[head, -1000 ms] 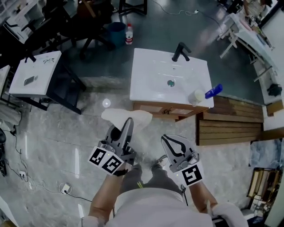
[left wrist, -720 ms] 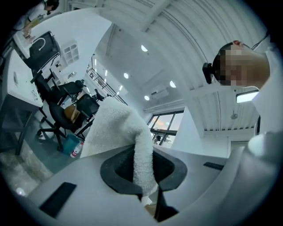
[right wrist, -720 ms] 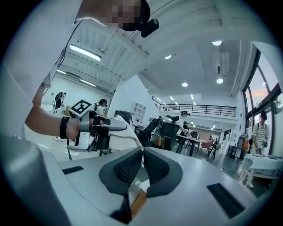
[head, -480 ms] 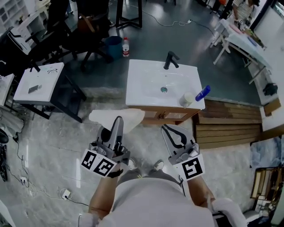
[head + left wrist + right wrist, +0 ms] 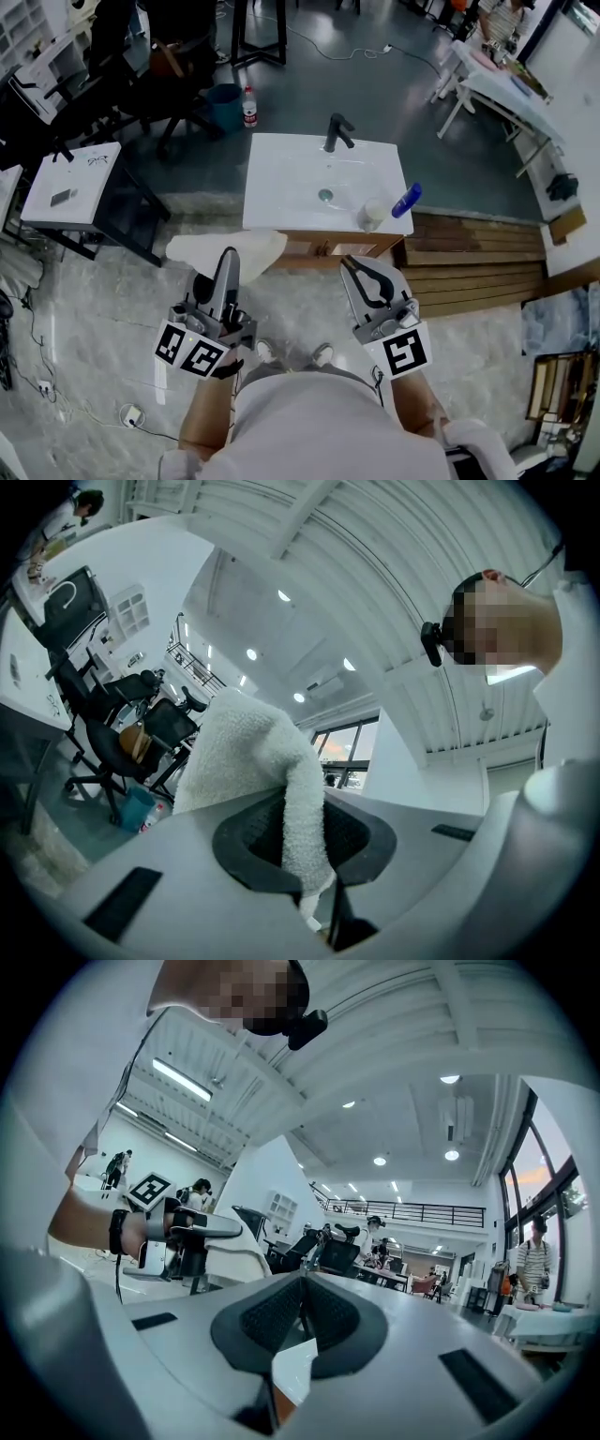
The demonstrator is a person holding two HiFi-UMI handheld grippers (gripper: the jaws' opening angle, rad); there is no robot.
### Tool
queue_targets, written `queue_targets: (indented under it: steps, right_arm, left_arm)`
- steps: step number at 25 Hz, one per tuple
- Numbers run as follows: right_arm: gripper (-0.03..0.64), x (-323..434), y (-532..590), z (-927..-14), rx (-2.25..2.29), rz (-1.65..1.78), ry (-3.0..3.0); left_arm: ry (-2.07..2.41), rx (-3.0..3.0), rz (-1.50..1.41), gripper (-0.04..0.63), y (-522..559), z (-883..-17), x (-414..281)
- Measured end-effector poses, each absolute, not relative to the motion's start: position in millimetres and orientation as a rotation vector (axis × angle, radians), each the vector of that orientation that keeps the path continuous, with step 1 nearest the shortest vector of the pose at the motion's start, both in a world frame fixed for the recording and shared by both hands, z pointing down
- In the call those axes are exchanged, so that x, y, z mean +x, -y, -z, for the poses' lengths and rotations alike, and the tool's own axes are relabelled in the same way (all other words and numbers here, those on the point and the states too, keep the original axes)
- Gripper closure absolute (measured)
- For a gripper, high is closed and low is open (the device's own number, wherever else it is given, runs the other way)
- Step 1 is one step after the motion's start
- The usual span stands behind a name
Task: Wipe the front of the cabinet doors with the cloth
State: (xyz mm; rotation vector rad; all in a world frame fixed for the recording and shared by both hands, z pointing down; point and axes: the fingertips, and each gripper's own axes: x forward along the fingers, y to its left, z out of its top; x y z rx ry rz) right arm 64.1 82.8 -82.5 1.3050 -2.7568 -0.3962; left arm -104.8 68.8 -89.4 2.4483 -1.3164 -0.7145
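My left hand-held gripper (image 5: 229, 258) pinches the cloth (image 5: 208, 250); the right hand-held gripper (image 5: 359, 270) is pressed together, empty. Wiping hasn't started; next I lower the cloth to the cabinet doors (image 5: 323, 247).

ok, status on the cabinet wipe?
Left claw shut on white cloth. Right claw shut, empty. Cabinet doors under the washbasin ahead, cloth not yet on them. Nothing seen in between.

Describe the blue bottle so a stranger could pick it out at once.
Find the white sink top with the black tap, in front of the person. At its near right corner, beside a pale cup, rests the blue bottle; it is the only blue thing on that top.
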Motion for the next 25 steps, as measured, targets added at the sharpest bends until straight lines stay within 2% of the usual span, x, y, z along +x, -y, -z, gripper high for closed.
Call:
queue_targets:
  steps: [10, 25]
  right_arm:
    - [0.572, 101, -64, 93, 1.333, 0.415, 2.762]
    - [0.572, 104, -40, 87, 1.312, 0.338, 2.806]
  left_arm:
    - [1.338, 2.476, 0.697, 0.543, -49, 98, -79]
    - [1.371, 2.429, 0.612, 0.543, -36, 77, -79]
